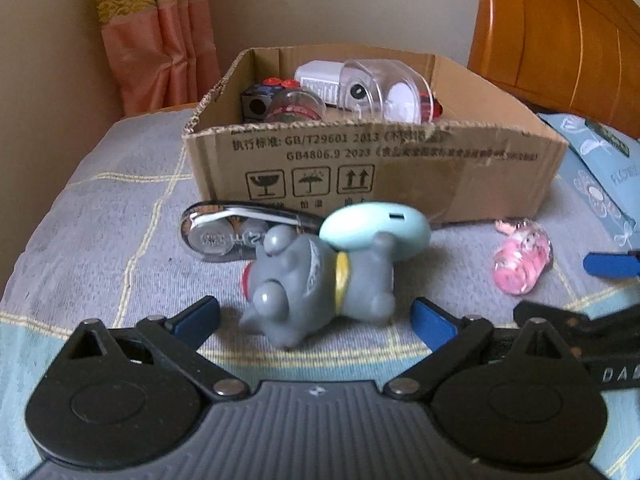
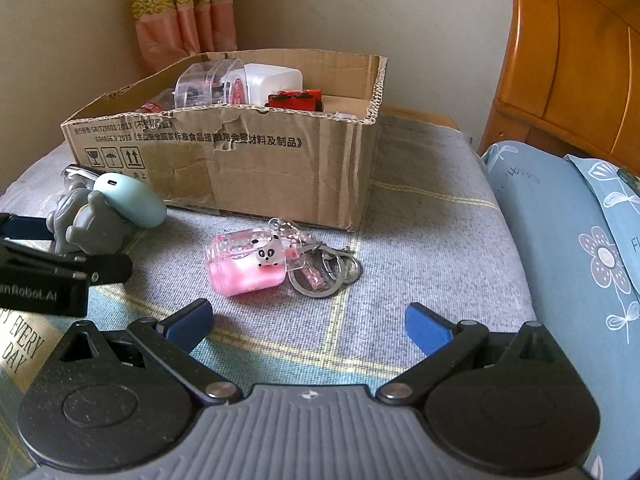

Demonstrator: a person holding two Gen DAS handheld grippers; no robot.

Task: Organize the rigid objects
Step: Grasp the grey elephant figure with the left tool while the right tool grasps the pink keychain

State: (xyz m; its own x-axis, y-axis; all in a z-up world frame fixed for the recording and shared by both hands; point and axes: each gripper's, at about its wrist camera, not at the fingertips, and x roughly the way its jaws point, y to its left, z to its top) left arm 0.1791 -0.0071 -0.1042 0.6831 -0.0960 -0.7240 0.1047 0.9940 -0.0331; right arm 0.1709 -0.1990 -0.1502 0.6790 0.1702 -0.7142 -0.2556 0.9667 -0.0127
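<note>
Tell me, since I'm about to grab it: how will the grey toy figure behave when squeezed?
The grey toy figure looks like hard moulded plastic, so probably stiff and light. Its rounded, glossy limbs may slip between the left gripper pads. It lies on its side against the mint case, so it could nudge that.

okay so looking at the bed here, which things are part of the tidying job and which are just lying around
Part of the job:
- grey toy figure, lying between the open left gripper fingers
- mint oval case
- chrome tool
- pink keychain
- cardboard box

Just lying about:
- blue pillows
- curtain
</note>
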